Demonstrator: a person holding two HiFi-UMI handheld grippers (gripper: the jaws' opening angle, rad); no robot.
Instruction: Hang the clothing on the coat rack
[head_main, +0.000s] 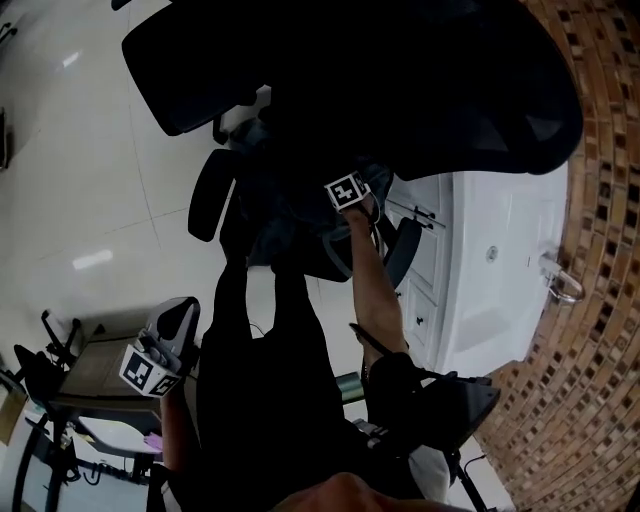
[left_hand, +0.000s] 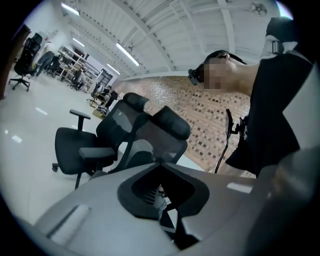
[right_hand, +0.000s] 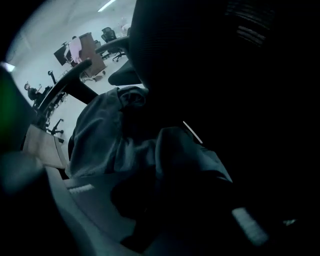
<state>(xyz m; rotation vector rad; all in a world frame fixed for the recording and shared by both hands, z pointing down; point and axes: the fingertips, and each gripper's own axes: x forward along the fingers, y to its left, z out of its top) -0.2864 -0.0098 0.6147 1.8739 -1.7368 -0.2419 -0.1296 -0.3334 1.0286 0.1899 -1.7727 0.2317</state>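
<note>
Right claw is clenched on a fold of the garment, as far as its own dark view lets me judge. Grey-blue cloth bunches up between the two jaws, and the pads are lost in shadow.

I count one garment, a dark crumpled heap on the seat of a black office chair. The chair's broad back fills the top of the head view and hides part of the cloth. My right forearm reaches in to the heap from below.

My left claw is closed on nothing, jaws together, held low at the left and well apart from the garment.

Two cubes show in the head view: one marker cube on the right claw, one marker cube on the left. Both carry black-and-white square patterns.

Just beside the chair stands one white cabinet with small dark handles, against a brick wall. The floor is pale and glossy.

In the left gripper view, two black chairs seem to stand close together. Others far down the hall are too small to count. A thin black pole rises before the brick, and I cannot tell what it is.
</note>
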